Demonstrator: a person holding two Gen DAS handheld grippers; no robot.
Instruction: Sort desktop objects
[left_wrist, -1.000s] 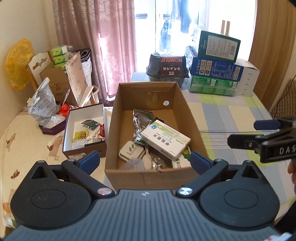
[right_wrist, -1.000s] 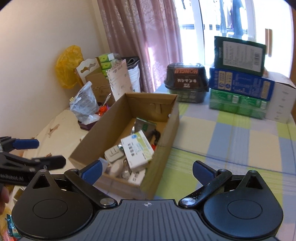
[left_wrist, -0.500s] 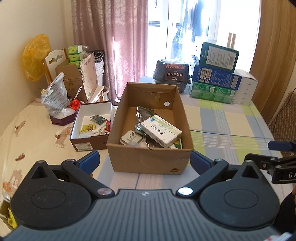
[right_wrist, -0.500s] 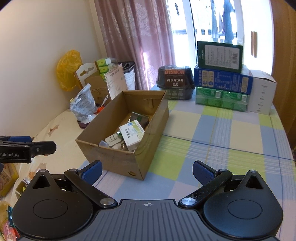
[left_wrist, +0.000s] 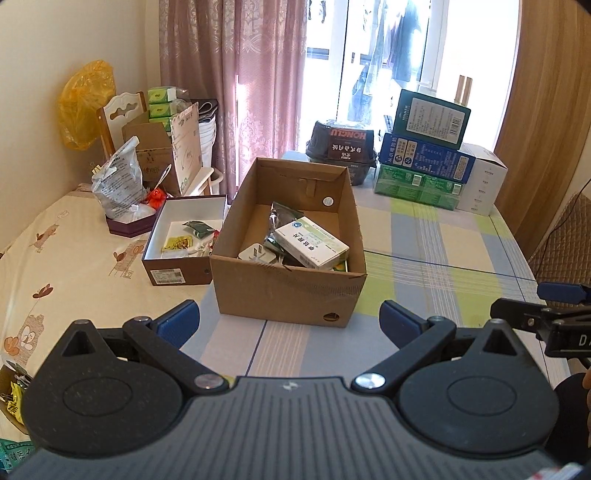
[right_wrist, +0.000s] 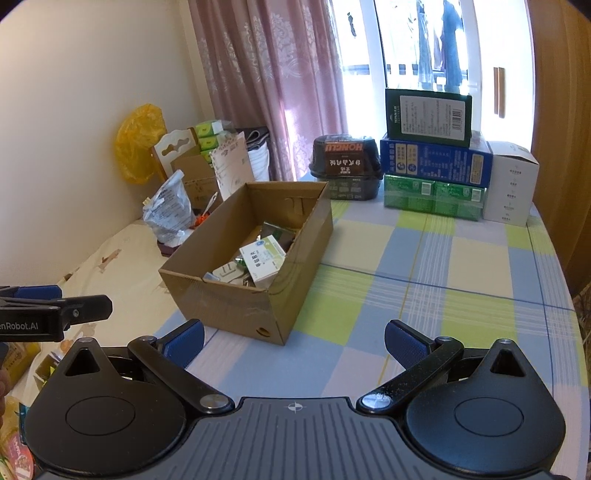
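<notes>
An open cardboard box (left_wrist: 288, 291) (right_wrist: 236, 306) stands on the checked tablecloth. Inside lie a white and green medicine carton (left_wrist: 312, 246) (right_wrist: 263, 260), a white plug adapter (left_wrist: 257, 254) (right_wrist: 229, 274) and a dark foil packet (left_wrist: 282, 214). My left gripper (left_wrist: 290, 319) hovers open in front of the box with nothing between its fingers. My right gripper (right_wrist: 293, 338) is open and empty too, near the box's front right corner. Each gripper shows at the edge of the other's view.
A smaller white-lined box (left_wrist: 184, 240) with small packets sits left of the cardboard box. Stacked green, blue and white cartons (left_wrist: 428, 158) (right_wrist: 436, 162) and a dark container (left_wrist: 341, 149) line the far edge by the window. Bags and boxes (left_wrist: 122, 184) crowd the far left.
Both grippers have drawn back from the cardboard box, which now looks smaller and farther away. Both stayed open. The things in the box have not moved.
</notes>
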